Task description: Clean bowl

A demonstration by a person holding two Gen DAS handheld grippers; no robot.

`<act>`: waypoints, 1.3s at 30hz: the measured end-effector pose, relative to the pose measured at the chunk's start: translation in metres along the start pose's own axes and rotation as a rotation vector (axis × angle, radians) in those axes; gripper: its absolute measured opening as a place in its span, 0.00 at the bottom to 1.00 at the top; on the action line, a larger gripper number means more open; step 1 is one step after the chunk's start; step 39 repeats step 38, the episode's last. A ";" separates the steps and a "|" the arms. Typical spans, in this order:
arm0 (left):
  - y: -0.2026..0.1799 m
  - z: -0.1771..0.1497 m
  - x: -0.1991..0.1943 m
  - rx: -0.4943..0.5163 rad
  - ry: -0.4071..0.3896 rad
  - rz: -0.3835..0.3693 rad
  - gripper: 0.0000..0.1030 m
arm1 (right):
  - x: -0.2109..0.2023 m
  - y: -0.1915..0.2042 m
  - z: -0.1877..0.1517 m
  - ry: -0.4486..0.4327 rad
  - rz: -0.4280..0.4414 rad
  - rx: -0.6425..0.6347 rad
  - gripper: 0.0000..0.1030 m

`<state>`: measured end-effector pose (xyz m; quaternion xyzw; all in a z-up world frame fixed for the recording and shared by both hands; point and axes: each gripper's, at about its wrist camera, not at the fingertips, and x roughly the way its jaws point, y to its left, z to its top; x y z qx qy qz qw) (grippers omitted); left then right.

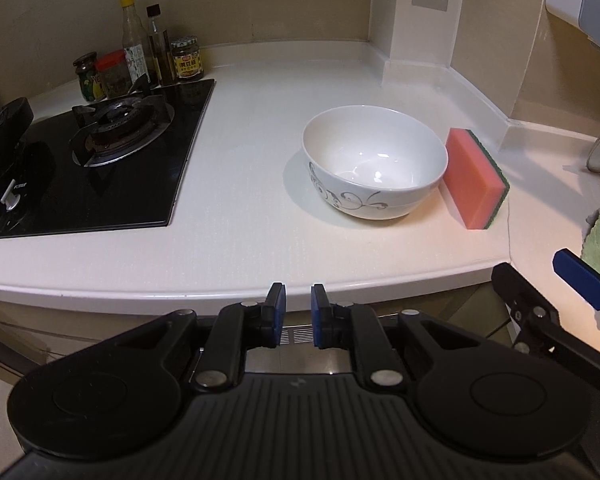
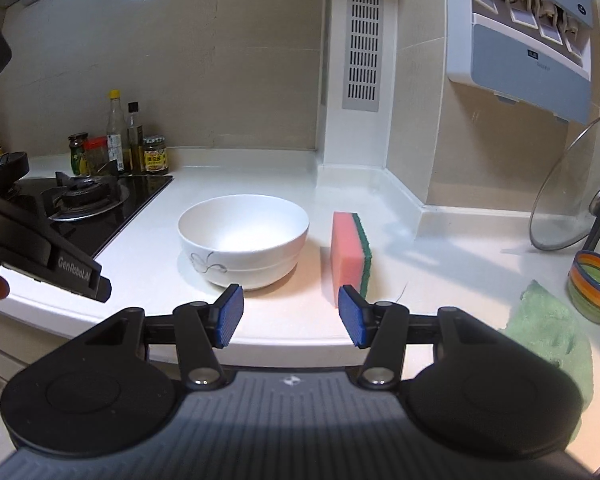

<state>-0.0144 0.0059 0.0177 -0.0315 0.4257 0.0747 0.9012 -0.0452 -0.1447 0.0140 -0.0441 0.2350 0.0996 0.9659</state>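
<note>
A white bowl (image 1: 374,162) with a grey swirl pattern stands upright and empty on the white counter; it also shows in the right wrist view (image 2: 244,240). A pink sponge with a green scouring side (image 1: 474,178) stands on its edge just right of the bowl, also in the right wrist view (image 2: 350,254). My left gripper (image 1: 298,314) is at the counter's front edge, well short of the bowl, with a narrow gap between its blue pads and nothing in it. My right gripper (image 2: 291,316) is open and empty, near the front edge, in front of the bowl and sponge.
A black gas hob (image 1: 100,152) lies at the left, with sauce bottles and jars (image 1: 148,56) behind it. A glass pot lid (image 2: 572,188) leans at the right, near a striped cup (image 2: 594,286) and a green cloth (image 2: 548,328). A wall unit (image 2: 532,36) hangs above.
</note>
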 end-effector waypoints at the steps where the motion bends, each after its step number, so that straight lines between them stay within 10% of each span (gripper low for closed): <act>1: -0.001 -0.001 -0.001 -0.004 0.002 0.004 0.14 | 0.000 -0.001 0.000 0.001 0.004 0.002 0.47; 39: -0.042 -0.007 0.005 0.087 0.005 0.060 0.12 | 0.005 -0.030 -0.001 0.048 0.036 -0.015 0.47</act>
